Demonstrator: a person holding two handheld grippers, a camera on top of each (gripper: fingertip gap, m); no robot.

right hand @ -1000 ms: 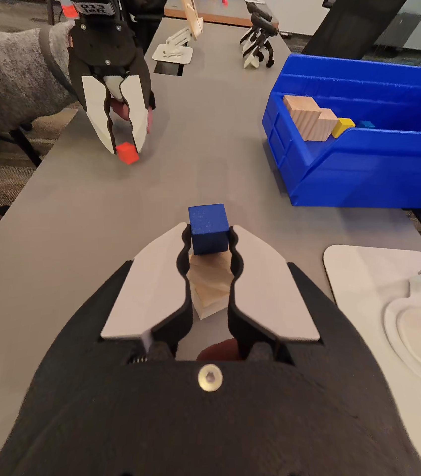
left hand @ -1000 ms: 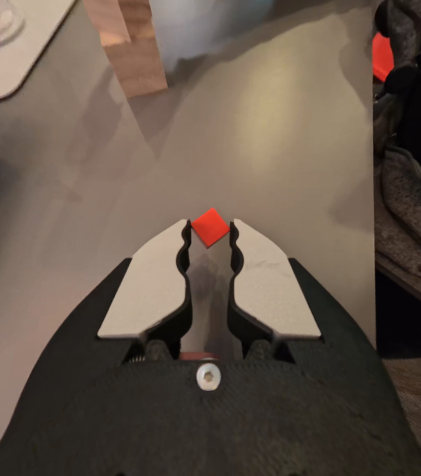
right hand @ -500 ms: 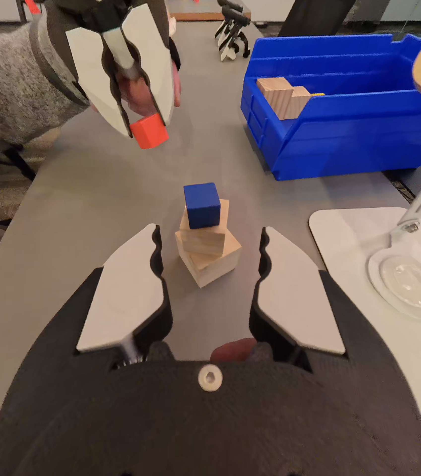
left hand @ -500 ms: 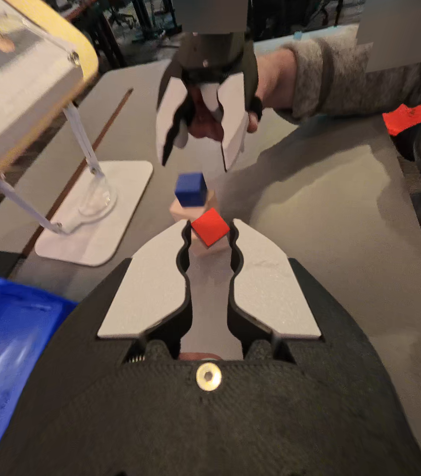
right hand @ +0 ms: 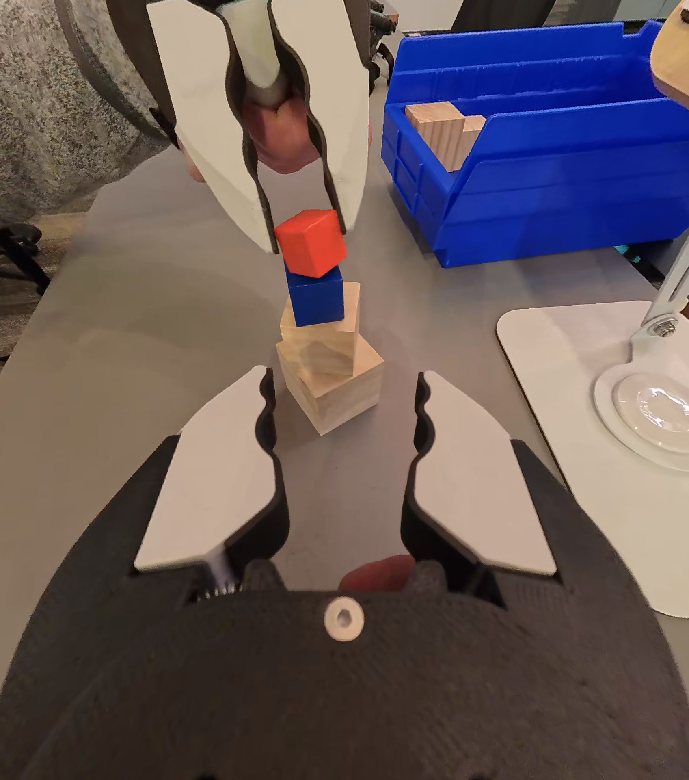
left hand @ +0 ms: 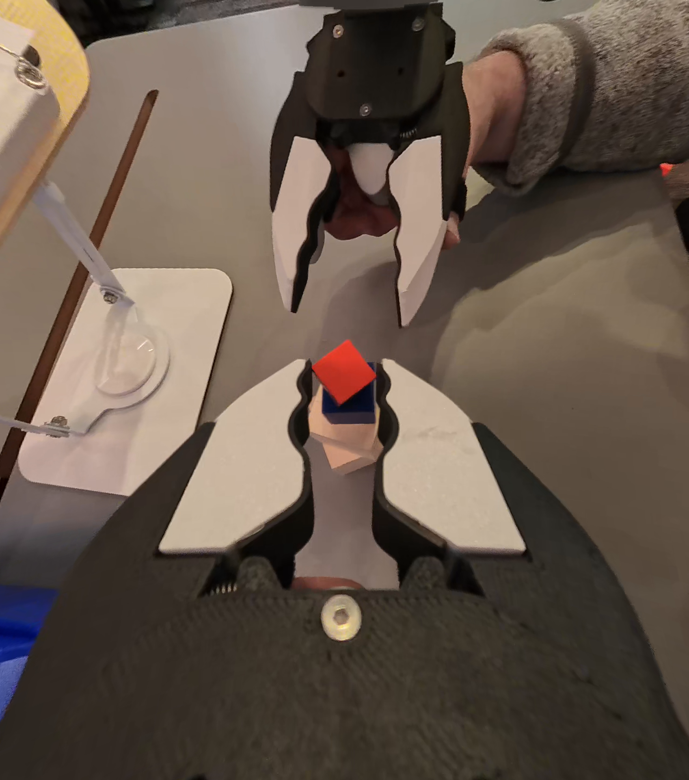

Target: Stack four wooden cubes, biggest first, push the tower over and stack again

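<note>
Red cube [right hand: 312, 244] pinched over the tower, turned corner-on.
Left tongs [right hand: 306, 230] grip it, tilted, touching the blue cube [right hand: 316, 300]; right tongs [right hand: 342, 390] spread, just short of the tower.

The left gripper [right hand: 306, 228] points steeply down over the middle of the worktop, its two fingers clamped on a small red cube [right hand: 311, 242]. The right gripper [right hand: 342, 380] hangs lower and nearer, fingers spread wide, holding nothing.
</note>
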